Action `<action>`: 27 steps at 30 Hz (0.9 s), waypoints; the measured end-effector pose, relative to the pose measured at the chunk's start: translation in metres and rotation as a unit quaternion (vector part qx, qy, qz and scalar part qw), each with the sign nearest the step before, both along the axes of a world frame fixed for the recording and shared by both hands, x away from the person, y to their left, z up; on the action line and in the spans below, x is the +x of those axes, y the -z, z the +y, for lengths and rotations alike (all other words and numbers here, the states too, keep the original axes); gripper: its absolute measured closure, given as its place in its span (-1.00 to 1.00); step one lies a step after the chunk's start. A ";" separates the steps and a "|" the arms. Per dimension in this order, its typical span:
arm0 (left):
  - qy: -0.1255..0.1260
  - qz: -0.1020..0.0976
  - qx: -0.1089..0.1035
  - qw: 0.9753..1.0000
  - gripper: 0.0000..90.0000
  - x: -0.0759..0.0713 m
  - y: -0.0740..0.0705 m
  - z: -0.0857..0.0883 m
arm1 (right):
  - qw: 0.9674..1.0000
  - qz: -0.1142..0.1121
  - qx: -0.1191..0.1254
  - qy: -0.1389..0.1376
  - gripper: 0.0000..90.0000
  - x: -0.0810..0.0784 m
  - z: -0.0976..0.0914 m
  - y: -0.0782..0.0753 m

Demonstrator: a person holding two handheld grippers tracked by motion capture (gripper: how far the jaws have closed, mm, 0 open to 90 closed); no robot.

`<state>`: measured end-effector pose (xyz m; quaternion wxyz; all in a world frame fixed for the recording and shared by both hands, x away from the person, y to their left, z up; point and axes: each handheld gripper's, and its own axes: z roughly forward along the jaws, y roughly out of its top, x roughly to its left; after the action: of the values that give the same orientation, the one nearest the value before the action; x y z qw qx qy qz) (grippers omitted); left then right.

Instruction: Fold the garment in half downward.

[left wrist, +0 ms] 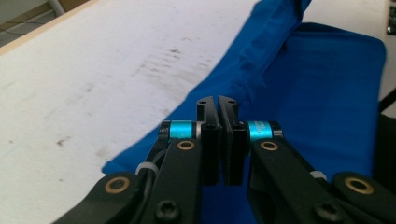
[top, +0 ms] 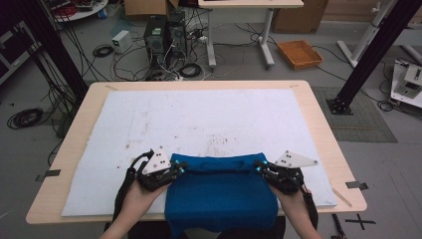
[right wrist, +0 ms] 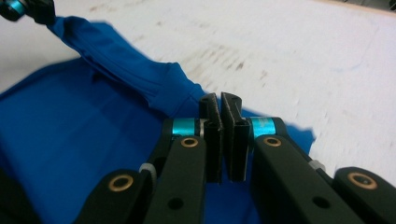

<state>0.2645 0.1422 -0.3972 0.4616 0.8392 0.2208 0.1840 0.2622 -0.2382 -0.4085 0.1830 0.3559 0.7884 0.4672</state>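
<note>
A blue cloth (top: 221, 194) lies on the white mat (top: 199, 114) at the near edge of the table, and its front part hangs over that edge. Its far edge is gathered into a raised fold stretched between the two grippers. My left gripper (top: 180, 169) is shut on the cloth's far left corner. My right gripper (top: 260, 168) is shut on the far right corner. In the left gripper view the jaws (left wrist: 218, 102) meet where the fold of cloth (left wrist: 327, 93) ends. In the right gripper view the gripper (right wrist: 219, 100) pinches the cloth (right wrist: 70, 130), and the other gripper (right wrist: 18, 9) holds the fold's far end.
The mat covers most of the wooden table (top: 79, 129) and carries faint dark stains. Beyond the table, the floor holds computer towers (top: 164, 35), loose cables, an orange tray (top: 299, 53) and desk legs. Black frame posts (top: 378, 50) stand at both sides.
</note>
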 end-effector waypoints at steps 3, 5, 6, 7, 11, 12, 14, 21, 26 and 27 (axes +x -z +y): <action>0.005 -0.006 0.002 1.000 0.95 -0.012 0.005 0.000 | 1.000 -0.004 -0.009 -0.002 0.95 -0.013 0.000 0.004; 0.010 -0.003 0.004 1.000 0.95 -0.018 0.009 -0.001 | 1.000 -0.008 -0.016 -0.002 0.96 -0.020 -0.001 0.006; 0.013 -0.002 0.006 1.000 0.95 -0.021 0.012 -0.001 | 1.000 -0.007 -0.017 -0.002 0.95 -0.023 -0.001 0.007; 0.016 -0.002 0.012 1.000 0.95 -0.024 0.014 -0.002 | 1.000 -0.004 -0.016 -0.003 0.95 -0.025 -0.002 0.009; 0.023 0.004 0.027 0.999 0.94 -0.033 0.024 -0.003 | 1.000 0.012 -0.025 -0.008 0.95 -0.034 -0.001 0.017; 0.024 0.006 0.028 0.999 0.94 -0.035 0.026 -0.003 | 0.999 0.017 -0.026 -0.009 0.95 -0.036 -0.001 0.019; 0.028 0.011 0.035 0.999 0.94 -0.038 0.030 -0.004 | 0.999 0.024 -0.036 -0.012 0.95 -0.042 0.000 0.024; 0.041 0.022 0.059 0.997 0.88 -0.047 0.040 -0.005 | 0.998 0.038 -0.047 -0.014 0.93 -0.049 -0.001 0.030; 0.042 0.022 0.060 0.997 0.78 -0.051 0.039 -0.002 | 0.998 0.041 -0.040 -0.016 0.82 -0.053 -0.004 0.028; 0.039 0.019 0.056 0.997 0.76 -0.050 0.037 -0.001 | 0.998 0.037 -0.039 -0.014 0.78 -0.053 -0.005 0.026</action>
<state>0.2144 0.1410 -0.4342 0.4162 0.8752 0.1860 0.1618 0.2091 -0.2434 -0.4349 0.1603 0.3543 0.8172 0.4254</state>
